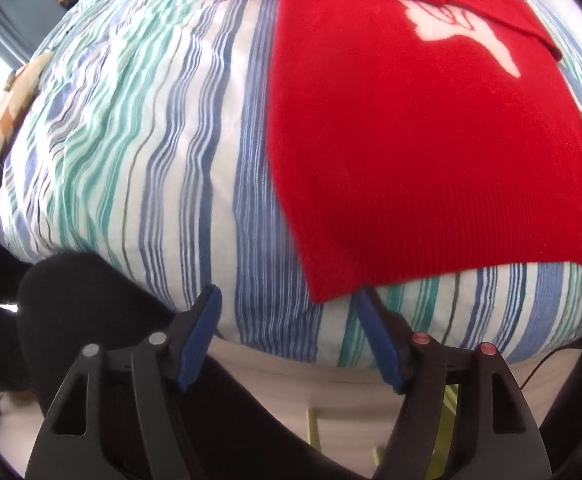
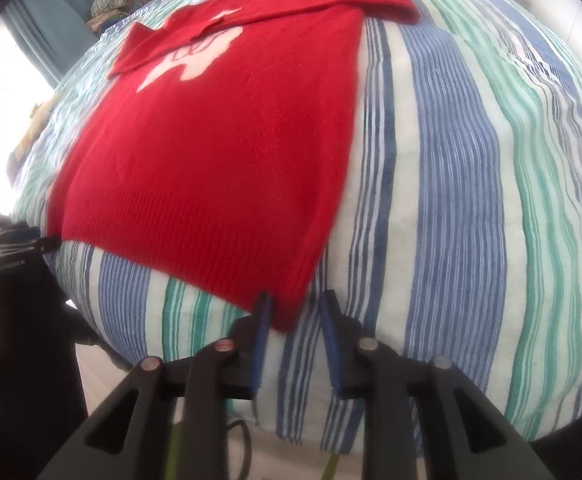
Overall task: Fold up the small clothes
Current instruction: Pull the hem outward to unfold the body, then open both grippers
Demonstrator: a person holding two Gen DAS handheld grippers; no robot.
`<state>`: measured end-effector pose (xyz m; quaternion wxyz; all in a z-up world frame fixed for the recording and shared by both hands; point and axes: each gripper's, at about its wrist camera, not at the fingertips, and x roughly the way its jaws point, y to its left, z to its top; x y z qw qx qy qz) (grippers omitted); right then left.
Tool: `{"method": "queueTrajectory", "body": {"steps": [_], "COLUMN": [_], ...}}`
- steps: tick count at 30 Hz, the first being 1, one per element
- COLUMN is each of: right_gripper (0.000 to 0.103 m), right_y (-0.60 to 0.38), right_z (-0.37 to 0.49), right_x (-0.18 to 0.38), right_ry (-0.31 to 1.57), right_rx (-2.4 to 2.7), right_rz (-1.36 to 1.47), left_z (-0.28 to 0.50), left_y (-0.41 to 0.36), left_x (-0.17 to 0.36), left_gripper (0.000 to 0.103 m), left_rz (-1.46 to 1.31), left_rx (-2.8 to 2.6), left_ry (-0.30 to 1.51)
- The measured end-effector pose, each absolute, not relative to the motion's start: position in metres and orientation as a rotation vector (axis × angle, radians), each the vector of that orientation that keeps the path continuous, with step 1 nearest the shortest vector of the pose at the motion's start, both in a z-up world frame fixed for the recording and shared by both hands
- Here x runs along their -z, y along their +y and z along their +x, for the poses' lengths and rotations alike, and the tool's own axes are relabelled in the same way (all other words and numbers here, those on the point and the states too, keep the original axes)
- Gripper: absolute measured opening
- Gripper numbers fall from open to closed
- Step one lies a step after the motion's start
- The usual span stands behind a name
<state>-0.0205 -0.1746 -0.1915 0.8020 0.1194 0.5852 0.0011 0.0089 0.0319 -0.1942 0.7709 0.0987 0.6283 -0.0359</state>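
A red sweater (image 2: 219, 152) lies flat on the striped bed (image 2: 471, 200). The left gripper (image 1: 287, 300) has its fingers spread at the sweater's hem corner. The right gripper (image 2: 297, 302) has its fingers parted around the opposite corner, not pinching.

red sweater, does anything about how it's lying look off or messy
Nothing stands out. The red sweater lies flat on the striped bedspread, sleeves folded in across the chest, ribbed hem smooth near the bed's edge. Both the left gripper and right gripper are open at its hem corners.

Black hand-held gripper (image 1: 287, 300), blue pads (image 1: 201, 336), red and silver screws
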Motion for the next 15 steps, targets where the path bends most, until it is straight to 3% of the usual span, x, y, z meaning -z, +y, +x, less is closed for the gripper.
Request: {"method": "queueTrajectory", "body": {"steps": [9, 15], "right_gripper": [0.033, 0.041], "right_y": [-0.22, -0.236], "right_z": [-0.032, 0.049], "right_x": [0.138, 0.077], "right_ry": [1.228, 1.051], "right_rx": [0.106, 0.061], "right_rz": [0.159, -0.161], "left_z": [-0.003, 0.028], "left_y": [0.054, 0.06], "left_x": [0.132, 0.111], "left_gripper": [0.08, 0.08], "left_rz": [0.105, 0.055], "left_rx": [0.014, 0.02], "left_ry": [1.162, 1.09]}}
